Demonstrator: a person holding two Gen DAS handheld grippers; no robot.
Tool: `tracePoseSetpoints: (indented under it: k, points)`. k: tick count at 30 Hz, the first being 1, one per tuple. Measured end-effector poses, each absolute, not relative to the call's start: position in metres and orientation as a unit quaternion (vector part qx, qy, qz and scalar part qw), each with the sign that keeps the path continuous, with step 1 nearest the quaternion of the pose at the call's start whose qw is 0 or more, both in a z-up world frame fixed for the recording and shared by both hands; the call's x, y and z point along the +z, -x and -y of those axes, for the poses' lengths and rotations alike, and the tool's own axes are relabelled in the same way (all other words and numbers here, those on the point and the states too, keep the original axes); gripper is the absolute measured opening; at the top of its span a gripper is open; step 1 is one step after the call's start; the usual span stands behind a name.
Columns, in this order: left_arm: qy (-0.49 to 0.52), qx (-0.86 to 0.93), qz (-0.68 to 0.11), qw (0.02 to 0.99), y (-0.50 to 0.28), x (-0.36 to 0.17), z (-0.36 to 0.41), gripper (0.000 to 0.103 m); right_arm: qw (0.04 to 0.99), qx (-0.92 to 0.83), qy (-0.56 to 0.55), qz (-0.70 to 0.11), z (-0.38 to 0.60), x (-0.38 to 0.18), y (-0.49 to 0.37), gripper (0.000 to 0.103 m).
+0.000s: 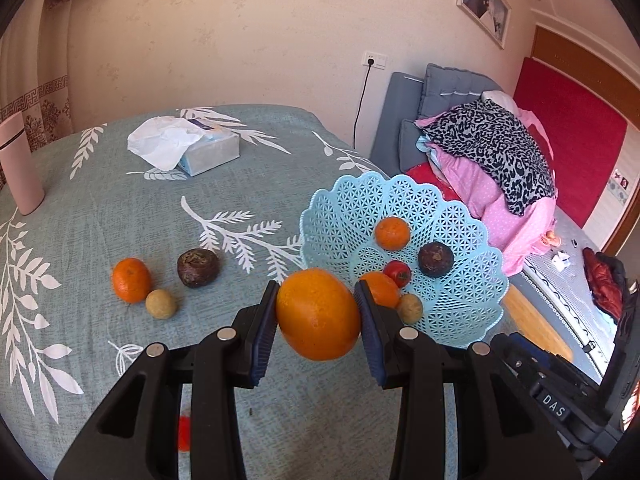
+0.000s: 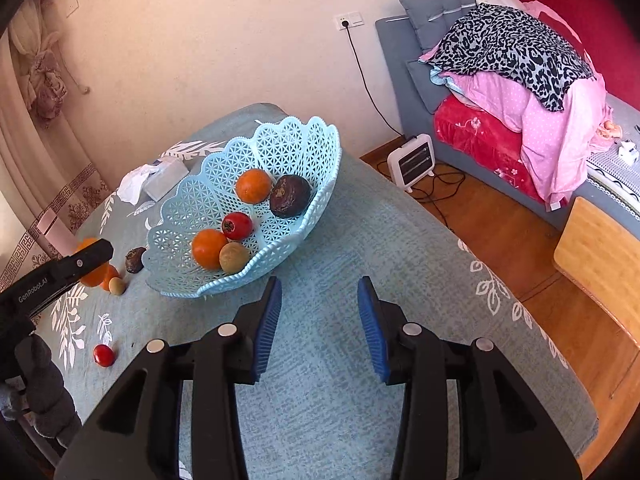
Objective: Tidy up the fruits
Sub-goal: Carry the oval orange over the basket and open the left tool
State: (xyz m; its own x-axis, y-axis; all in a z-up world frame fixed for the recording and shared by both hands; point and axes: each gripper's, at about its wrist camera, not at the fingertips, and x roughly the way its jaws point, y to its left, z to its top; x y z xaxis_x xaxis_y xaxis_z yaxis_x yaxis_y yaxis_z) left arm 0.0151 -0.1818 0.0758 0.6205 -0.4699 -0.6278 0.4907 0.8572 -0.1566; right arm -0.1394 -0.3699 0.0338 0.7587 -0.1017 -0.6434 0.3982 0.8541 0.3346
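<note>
**Carry the orange over the basket rim**

Your left gripper (image 1: 318, 314) has its jaws clamped on the orange (image 1: 318, 314), held above the worktop (image 1: 120, 208) just short of the basket (image 1: 472, 308). Clear the rim, then release low. Your right gripper (image 2: 319, 326) hangs part-open, empty, near the worktop's right edge.

Small red fruit (image 1: 184, 432) blurred, half hidden behind left tongs (image 1: 318, 312).

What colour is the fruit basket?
The basket is light blue plastic lattice with a scalloped rim, clearest in the right wrist view.
</note>
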Motion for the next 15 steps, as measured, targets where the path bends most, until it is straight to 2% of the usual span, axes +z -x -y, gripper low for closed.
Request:
tracePoseSetpoints:
  k: [13, 14, 15]
  points:
    - [-0.038, -0.290, -0.359, 0.886, -0.042, 0.068, 0.227, 0.039, 0.906, -0.131, -0.230, -0.331, 0.366, 0.026, 0.137, 0.041]
    - [-0.036, -0.286, -0.361, 0.887, -0.044, 0.067, 0.227, 0.048, 0.906, -0.131, -0.230, -0.331, 0.366, 0.026, 0.137, 0.041]
    - [-0.030, -0.281, -0.360, 0.889, -0.045, 0.067, 0.225, 0.063, 0.905, -0.131, -0.230, -0.332, 0.365, 0.025, 0.137, 0.041]
